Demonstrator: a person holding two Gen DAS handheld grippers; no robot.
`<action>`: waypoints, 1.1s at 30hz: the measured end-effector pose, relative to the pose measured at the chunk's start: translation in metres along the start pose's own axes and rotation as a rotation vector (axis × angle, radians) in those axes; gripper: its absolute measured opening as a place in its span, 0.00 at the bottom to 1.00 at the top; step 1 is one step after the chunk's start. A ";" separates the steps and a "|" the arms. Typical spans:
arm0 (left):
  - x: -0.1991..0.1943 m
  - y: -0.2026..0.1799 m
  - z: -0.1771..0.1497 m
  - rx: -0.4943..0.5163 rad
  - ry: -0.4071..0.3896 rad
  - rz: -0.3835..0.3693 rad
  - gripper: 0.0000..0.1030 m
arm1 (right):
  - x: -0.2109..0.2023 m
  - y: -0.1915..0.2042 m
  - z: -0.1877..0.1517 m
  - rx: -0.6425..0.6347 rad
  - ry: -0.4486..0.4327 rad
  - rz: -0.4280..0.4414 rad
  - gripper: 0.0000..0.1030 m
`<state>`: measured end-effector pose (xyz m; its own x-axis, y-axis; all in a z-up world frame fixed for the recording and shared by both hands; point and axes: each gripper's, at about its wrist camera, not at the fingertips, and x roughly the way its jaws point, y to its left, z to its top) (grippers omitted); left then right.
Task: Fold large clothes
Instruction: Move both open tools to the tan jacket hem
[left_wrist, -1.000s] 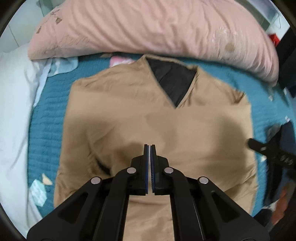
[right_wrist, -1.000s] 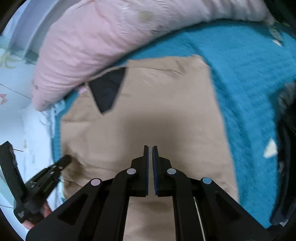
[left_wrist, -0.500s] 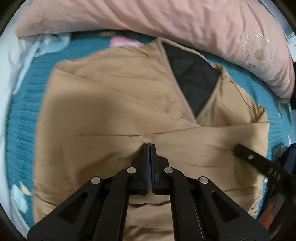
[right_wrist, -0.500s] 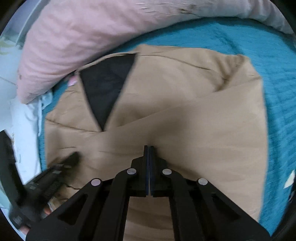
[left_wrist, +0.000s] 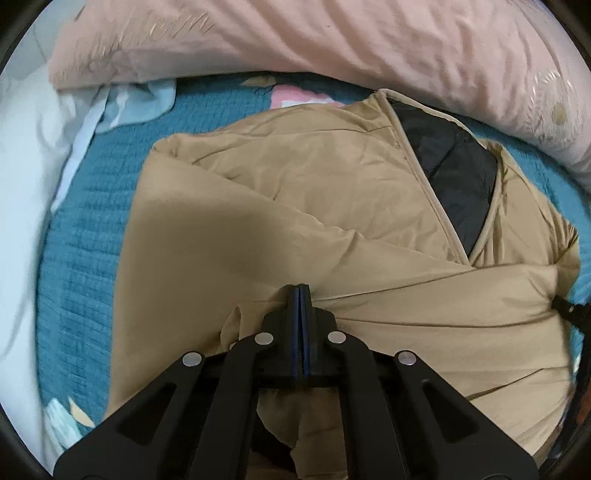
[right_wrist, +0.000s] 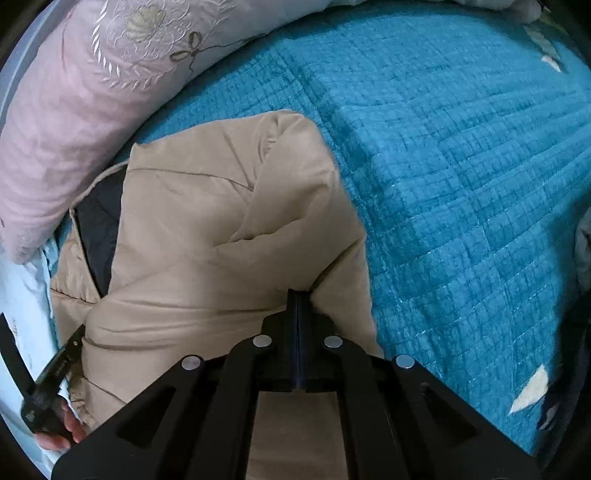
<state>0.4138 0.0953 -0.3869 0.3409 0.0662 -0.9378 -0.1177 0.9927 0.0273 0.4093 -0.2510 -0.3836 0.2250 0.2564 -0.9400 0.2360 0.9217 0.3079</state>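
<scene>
On one teal bedspread (right_wrist: 461, 184), one tan jacket (left_wrist: 295, 206) (half-folded); both tools, left tool (left_wrist: 300, 291); right tool (right_wrist: 297, 297), pinch its fabric.

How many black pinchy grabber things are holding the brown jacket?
2. The left gripper pinches the jacket's folded edge on the white-sheet side; the right gripper pinches it on the blue blanket side. Both look shut on fabric.

Both wrist cameras look steeply down along their fingers, close over the tan jacket (left_wrist: 332, 206); both views share its dark-lined collar (right_wrist: 99, 229).
</scene>
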 end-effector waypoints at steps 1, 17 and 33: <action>-0.001 -0.001 0.000 0.007 0.007 0.008 0.02 | -0.002 -0.002 0.000 0.000 0.006 0.001 0.00; -0.079 0.001 -0.003 -0.040 0.002 -0.003 0.52 | -0.112 -0.006 -0.014 -0.025 -0.065 -0.003 0.85; -0.095 0.054 0.037 -0.135 0.007 -0.061 0.61 | -0.138 0.025 0.022 -0.036 -0.121 -0.047 0.85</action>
<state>0.4094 0.1458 -0.2835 0.3448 0.0049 -0.9387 -0.2218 0.9721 -0.0764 0.4052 -0.2698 -0.2429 0.3271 0.1778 -0.9281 0.2157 0.9422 0.2565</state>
